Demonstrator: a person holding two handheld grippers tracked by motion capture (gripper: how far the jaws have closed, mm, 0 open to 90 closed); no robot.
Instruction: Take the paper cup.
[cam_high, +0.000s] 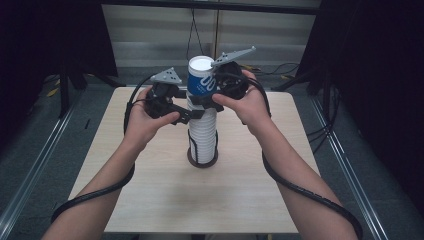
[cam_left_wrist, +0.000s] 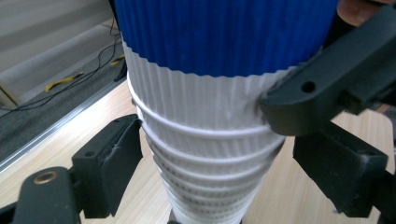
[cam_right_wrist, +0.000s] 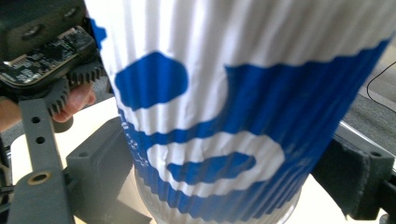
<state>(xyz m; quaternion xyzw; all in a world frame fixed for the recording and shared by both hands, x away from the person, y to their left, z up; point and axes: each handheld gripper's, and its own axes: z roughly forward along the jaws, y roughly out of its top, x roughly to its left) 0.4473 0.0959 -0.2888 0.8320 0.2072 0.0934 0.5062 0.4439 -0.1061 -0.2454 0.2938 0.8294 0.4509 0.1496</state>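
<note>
A tall stack of white ribbed paper cups (cam_high: 202, 132) stands in a black holder (cam_high: 202, 161) at the middle of the table. The top cup (cam_high: 200, 75) is blue and white and sits a little raised in the stack. My left gripper (cam_high: 192, 114) is shut on the stack just under it; in the left gripper view the white cups (cam_left_wrist: 205, 140) fill the space between the jaws of the left gripper (cam_left_wrist: 210, 158). My right gripper (cam_high: 205, 100) is shut on the base of the blue cup (cam_right_wrist: 224, 93), which sits between the jaws of the right gripper (cam_right_wrist: 224, 172).
The wooden table (cam_high: 150, 200) is bare around the holder. Cables trail from both grippers along the forearms. Beyond the far edge lie grey floor, floor rails and loose cables (cam_high: 285, 70). Dark curtains stand at both sides.
</note>
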